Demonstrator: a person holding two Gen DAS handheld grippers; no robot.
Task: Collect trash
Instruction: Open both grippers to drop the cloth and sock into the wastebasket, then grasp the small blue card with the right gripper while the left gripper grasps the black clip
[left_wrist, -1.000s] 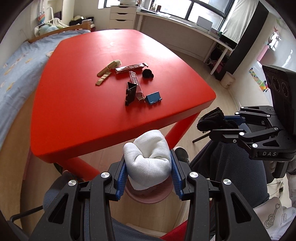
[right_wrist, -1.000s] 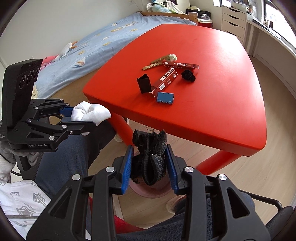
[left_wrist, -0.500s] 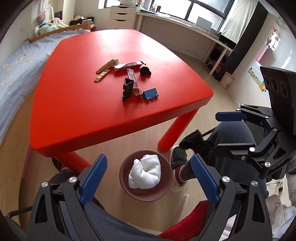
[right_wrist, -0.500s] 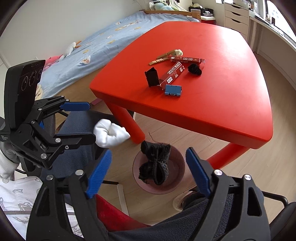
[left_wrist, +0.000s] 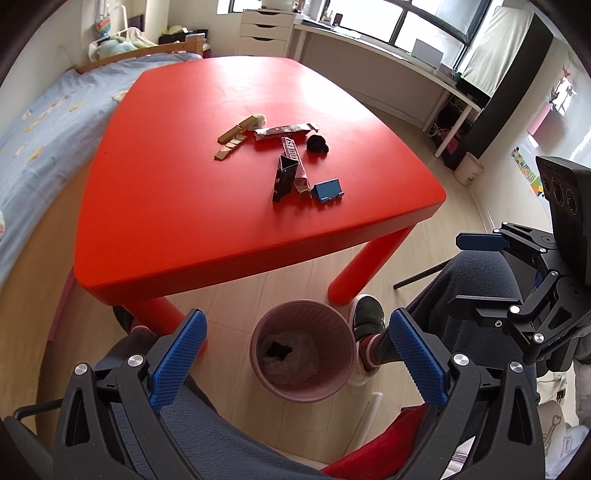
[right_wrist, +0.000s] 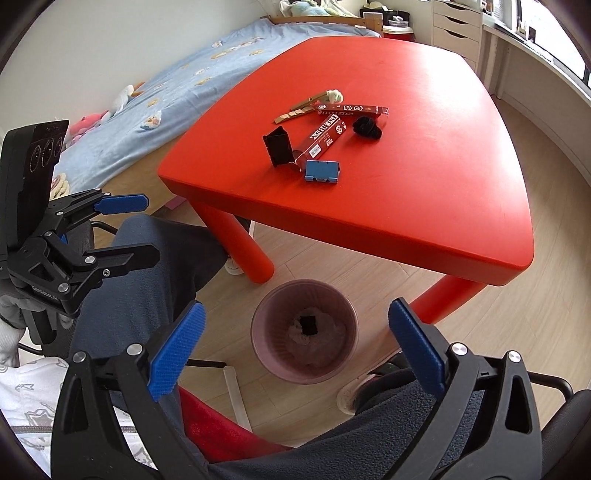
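Observation:
A pinkish bin (left_wrist: 258, 334) stands on the floor below both grippers, by the near edge of the red table (left_wrist: 177, 206). A white wad (left_wrist: 295, 360) and a black wad (left_wrist: 279, 349) lie at its bottom. My left gripper (left_wrist: 296, 318) hangs over the bin, its jaws opening with nothing between them. My right gripper (right_wrist: 297, 308) is over the same bin (right_wrist: 258, 319), jaws also opening and empty. On the table lie wooden sticks (left_wrist: 232, 138), a red wrapper (left_wrist: 284, 131), a red carton (left_wrist: 293, 158), a black lump (left_wrist: 317, 143), a black box (left_wrist: 284, 179) and a blue box (left_wrist: 327, 190).
A person's legs in dark trousers (left_wrist: 461, 295) and a shoe (left_wrist: 365, 314) flank the bin. Red table legs (right_wrist: 243, 247) stand just behind it. A bed (right_wrist: 155, 92) runs along the left, with drawers and a desk under the window at the back.
Both grippers opened wide. The white wad left the left jaws and the black wad left the right jaws; both now lie at the bottom of the bin.

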